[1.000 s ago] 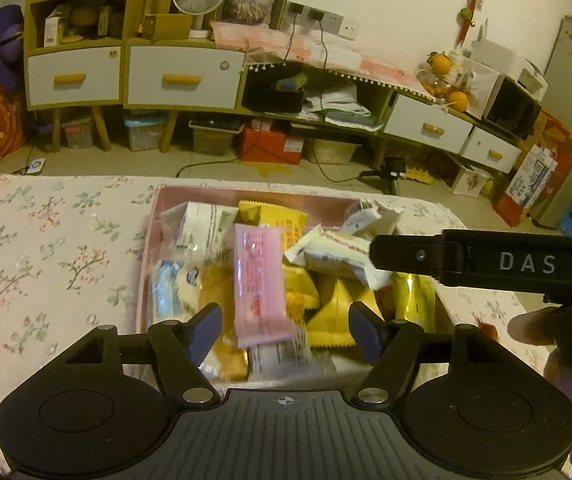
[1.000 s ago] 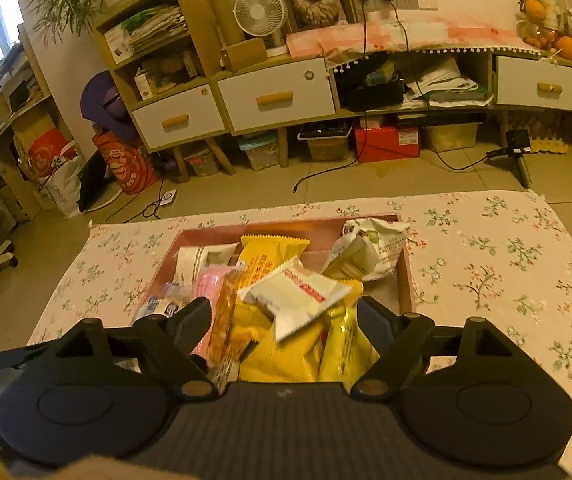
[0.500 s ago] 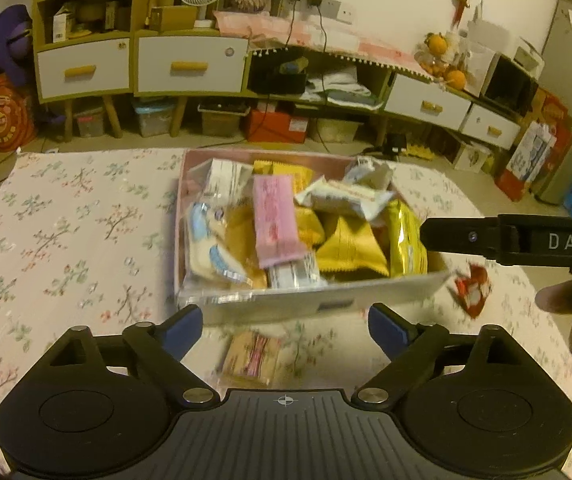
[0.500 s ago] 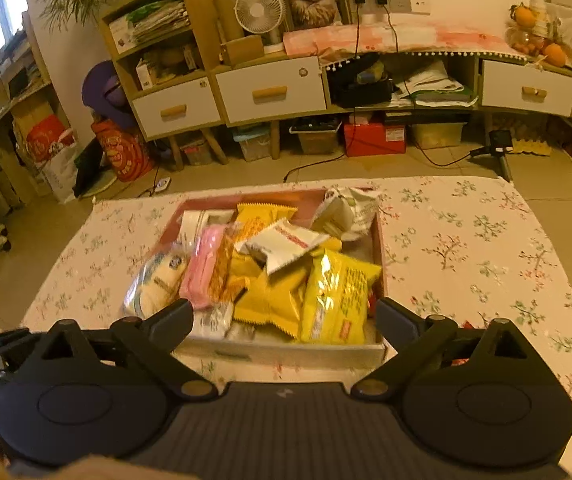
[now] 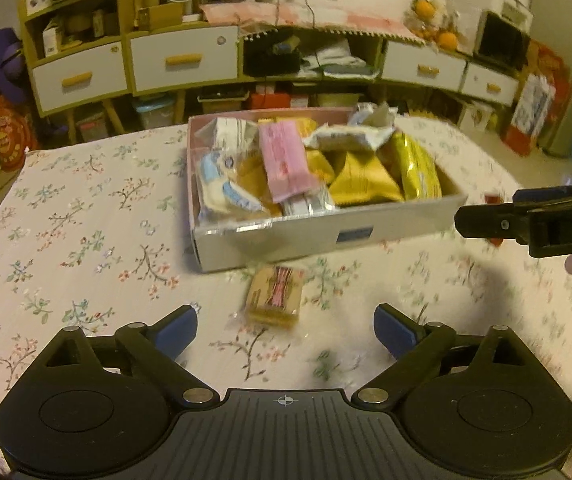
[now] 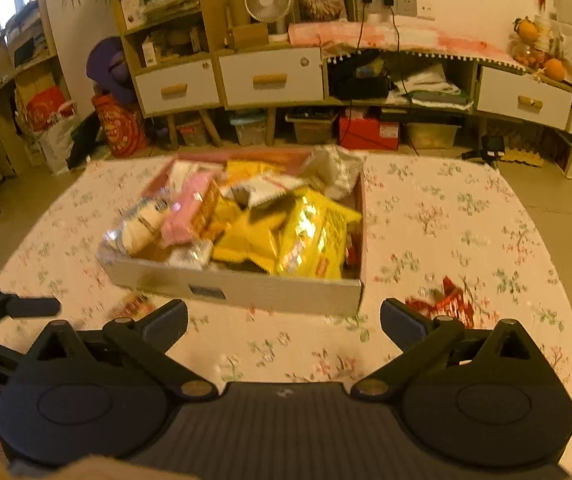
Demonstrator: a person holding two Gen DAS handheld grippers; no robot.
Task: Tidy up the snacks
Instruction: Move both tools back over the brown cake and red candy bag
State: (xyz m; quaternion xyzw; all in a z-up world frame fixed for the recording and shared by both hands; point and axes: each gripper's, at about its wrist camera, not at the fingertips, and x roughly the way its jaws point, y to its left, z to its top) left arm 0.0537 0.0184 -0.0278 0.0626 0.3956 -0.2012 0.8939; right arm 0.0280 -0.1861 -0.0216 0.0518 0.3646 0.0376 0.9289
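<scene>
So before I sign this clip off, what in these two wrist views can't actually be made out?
- Red wrapper, right wrist view: motion blur; its near edge sits behind the right gripper finger. Left view: mostly behind the other gripper.
- Loose tan packet, left view: print too blurred to read; right view shows a sliver only.
- Box contents: lower snacks buried under the top packets.
- Left gripper jaws are opening, nothing between them.

The white letters "DAS" are read on the black body of the right gripper (image 5: 486, 220), cut off at the picture's right edge. Print is seen on the snack packets in the box (image 5: 326, 236) and on its blue label, but nothing there can be made out.
</scene>
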